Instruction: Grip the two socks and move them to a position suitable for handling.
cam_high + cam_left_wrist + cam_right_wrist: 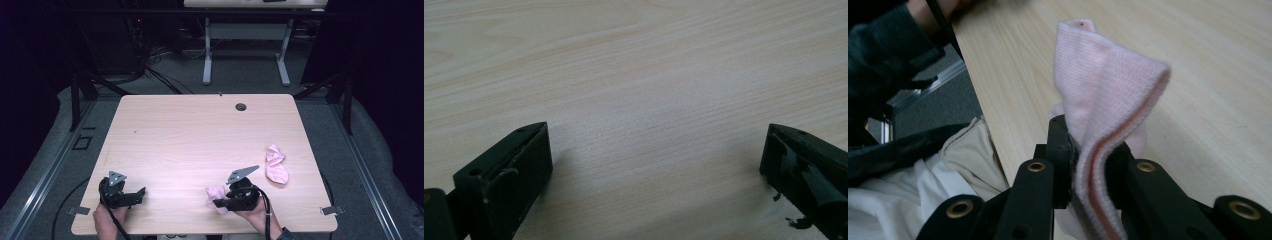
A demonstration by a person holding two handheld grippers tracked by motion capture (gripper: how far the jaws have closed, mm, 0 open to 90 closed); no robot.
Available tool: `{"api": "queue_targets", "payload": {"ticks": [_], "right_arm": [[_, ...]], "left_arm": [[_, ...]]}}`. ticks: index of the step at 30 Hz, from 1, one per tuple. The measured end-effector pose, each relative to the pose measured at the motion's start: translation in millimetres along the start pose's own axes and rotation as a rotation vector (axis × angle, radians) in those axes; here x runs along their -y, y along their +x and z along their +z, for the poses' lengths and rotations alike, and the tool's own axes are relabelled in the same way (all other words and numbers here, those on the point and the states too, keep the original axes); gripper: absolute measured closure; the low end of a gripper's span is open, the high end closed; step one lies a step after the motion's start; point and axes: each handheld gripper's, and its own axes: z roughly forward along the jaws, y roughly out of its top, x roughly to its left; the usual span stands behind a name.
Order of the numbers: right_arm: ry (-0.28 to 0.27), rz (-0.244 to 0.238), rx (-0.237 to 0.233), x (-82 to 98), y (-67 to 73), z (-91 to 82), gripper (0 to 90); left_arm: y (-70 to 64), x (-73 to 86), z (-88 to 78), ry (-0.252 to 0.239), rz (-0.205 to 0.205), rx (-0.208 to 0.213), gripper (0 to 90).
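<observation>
- While the right gripper (1087, 150) pinches a pink sock (1108, 95) at the bench's (200, 130) near edge, about five o'clock from its middle, the cloth stands up folded between the jaws.
- Left gripper (131, 196) rests at seven o'clock, jaws spread, nothing between them.
- Second sock (276, 164) lies flat at three o'clock, well apart from the held one.
- Handling, as I judge it: light, soft, limp knit; it sags and folds wherever unsupported, yet is neither slippery nor fragile.
- Best hold: the ribbed cuff or a doubled fold, so the pads bite thick cloth.
</observation>
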Motion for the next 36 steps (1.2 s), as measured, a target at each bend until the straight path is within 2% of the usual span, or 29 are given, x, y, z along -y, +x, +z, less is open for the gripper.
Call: {"api": "queue_targets", "payload": {"ticks": [6,8,11,12,13,18,21,23,26,29,32,33,35,36], "right_arm": [[0.056,0.005,-0.028,6.2,2.3,19.7,79.3],[0.083,-0.005,-0.008,8.3,3.9,24.8,78.4],[0.1,-0.02,0.034,11.8,5.7,28.5,68.2],[0.1,-0.02,0.034,11.8,5.7,28.5,68.2],[0.107,-0.022,0.064,12.3,5.5,27.0,53.8],[0.082,-0.008,0.115,14.0,1.5,17.9,24.2],[0.048,0.005,0.134,15.1,-3.3,5.6,15.5],[0.029,0.005,0.16,15.4,-7.7,-5.6,13.7],[-0.012,0.017,0.212,15.4,-18.7,-26.5,8.9],[-0.051,0.038,0.291,14.9,-37.9,-50.4,5.9],[-0.068,0.057,0.406,14.5,-63.5,-71.5,5.6],[-0.059,0.059,0.447,14.3,-73.8,-77.7,5.4],[-0.062,0.081,0.497,15.3,-95.9,-86.5,6.1],[-0.042,0.094,0.52,15.7,-105.7,-89.0,6.5]], "left_arm": [[0.0,0.0,0.0,0.0,0.0,0.0,0.2],[0.0,0.0,0.0,0.0,0.0,0.0,0.2],[0.0,0.0,0.0,0.0,0.0,0.0,0.2],[0.0,0.0,0.0,0.0,0.0,0.0,0.2],[0.0,0.0,-0.1,0.001,0.0,0.0,0.2],[0.0,0.0,0.0,0.0,0.0,0.0,0.2],[0.0,0.0,0.0,0.0,0.0,0.0,0.2],[0.0,0.0,0.0,0.0,0.0,0.0,0.2],[0.0,0.0,0.0,0.0,0.0,0.0,0.2],[0.0,0.0,0.0,0.0,0.0,0.0,0.2],[0.0,0.0,0.0,0.001,0.0,0.0,0.2],[0.0,0.0,0.0,0.001,0.0,0.0,0.2],[0.0,0.0,0.0,0.0,-0.001,-0.001,0.2],[0.1,0.0,0.0,0.0,-0.001,-0.001,0.2]]}}
